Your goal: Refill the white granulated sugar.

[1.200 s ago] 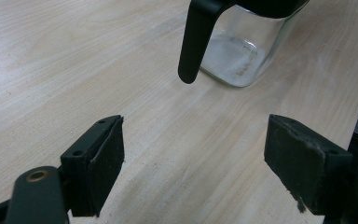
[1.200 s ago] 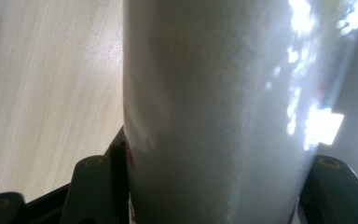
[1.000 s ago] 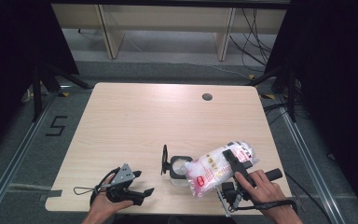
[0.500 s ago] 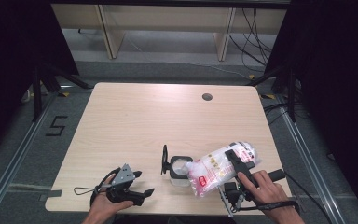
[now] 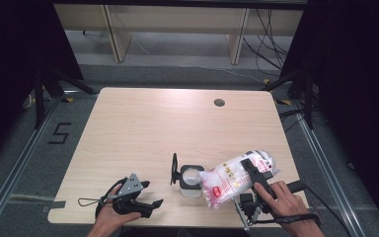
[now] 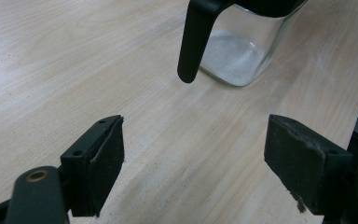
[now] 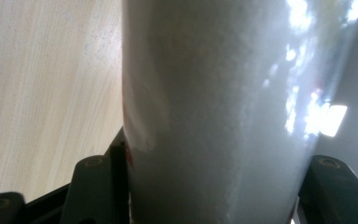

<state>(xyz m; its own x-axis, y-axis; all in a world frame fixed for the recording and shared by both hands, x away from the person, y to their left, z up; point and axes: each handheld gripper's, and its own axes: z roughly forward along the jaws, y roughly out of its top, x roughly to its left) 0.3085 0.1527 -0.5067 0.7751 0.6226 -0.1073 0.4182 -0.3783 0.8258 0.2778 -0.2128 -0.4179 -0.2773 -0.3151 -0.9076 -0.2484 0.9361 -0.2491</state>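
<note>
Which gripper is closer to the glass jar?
Right. The right gripper holds the white bag tipped right beside the glass jar; the left gripper sits open, apart from it.

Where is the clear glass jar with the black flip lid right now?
In the high view the clear glass jar with the black flip lid stands near the table's front edge, between the hands, under the tilted white plastic bag.

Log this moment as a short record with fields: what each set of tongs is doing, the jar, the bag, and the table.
right tongs: shut on the plastic bag, holding it tilted toward the jar
plastic bag: clear, white grains inside, red label, low end at the jar's mouth
glass jar: upright, black lid flipped open, some white grains at the bottom
left tongs: open, holding nothing, pointing toward the jar
table: light wood
</note>
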